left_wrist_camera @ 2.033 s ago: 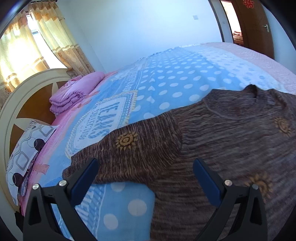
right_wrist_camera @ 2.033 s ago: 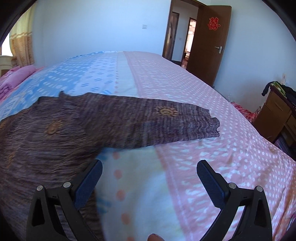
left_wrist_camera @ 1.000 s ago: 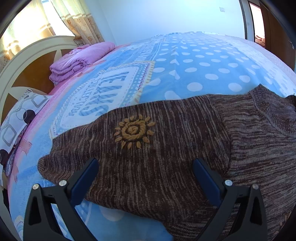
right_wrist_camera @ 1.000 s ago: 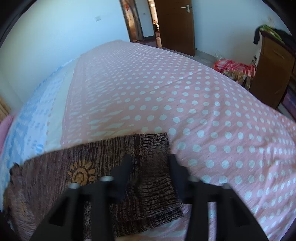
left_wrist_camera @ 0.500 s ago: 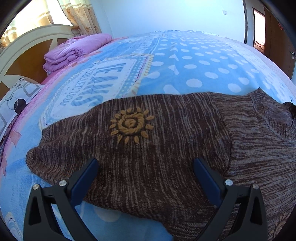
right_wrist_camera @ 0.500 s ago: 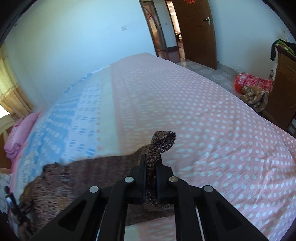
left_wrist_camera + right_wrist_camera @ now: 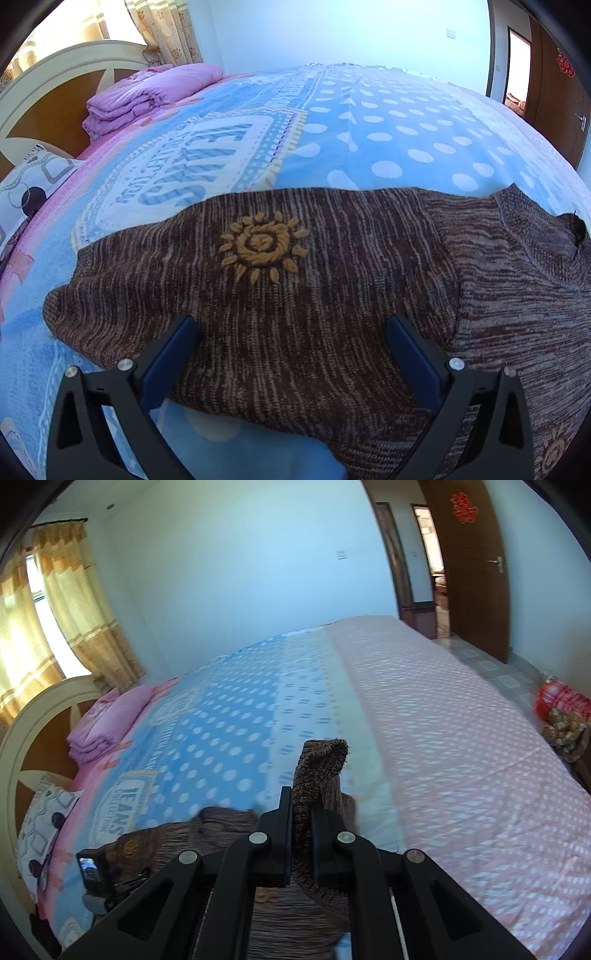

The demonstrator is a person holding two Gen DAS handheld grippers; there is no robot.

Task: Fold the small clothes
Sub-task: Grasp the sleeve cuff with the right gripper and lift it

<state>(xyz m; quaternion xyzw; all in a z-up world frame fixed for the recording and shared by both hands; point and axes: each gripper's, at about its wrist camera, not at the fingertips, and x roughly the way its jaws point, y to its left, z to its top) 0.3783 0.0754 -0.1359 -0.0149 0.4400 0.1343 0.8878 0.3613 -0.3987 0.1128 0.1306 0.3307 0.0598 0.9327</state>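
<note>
Sweater (image 7: 332, 295) work first: we have a brown knitted sweater spread on the bed (image 7: 369, 147), its left sleeve with the sun motif lying flat in front of our left tongs (image 7: 291, 354), and its right sleeve cuff (image 7: 321, 768) lifted off the bedspread, pinched between the pads of our right tongs (image 7: 301, 834). The right tongs are clamped narrow on that cuff; the left tongs stand wide, straddling the flat sleeve and gripping nothing. To do this fold well, we judge that we should carry the cuff in an arc over the body of the sweater, keep the sleeve taut enough not to bunch, and lay it square across the chest before letting go; the left tongs could pin the fabric so the body does not drag along. Much is hard to read: the right view is blurred and the tongs cover most of the sleeve below the cuff, so we cannot tell how it hangs. The hem and lower body are cut off in both views, and whether the left pads touch the knit is unclear.
</note>
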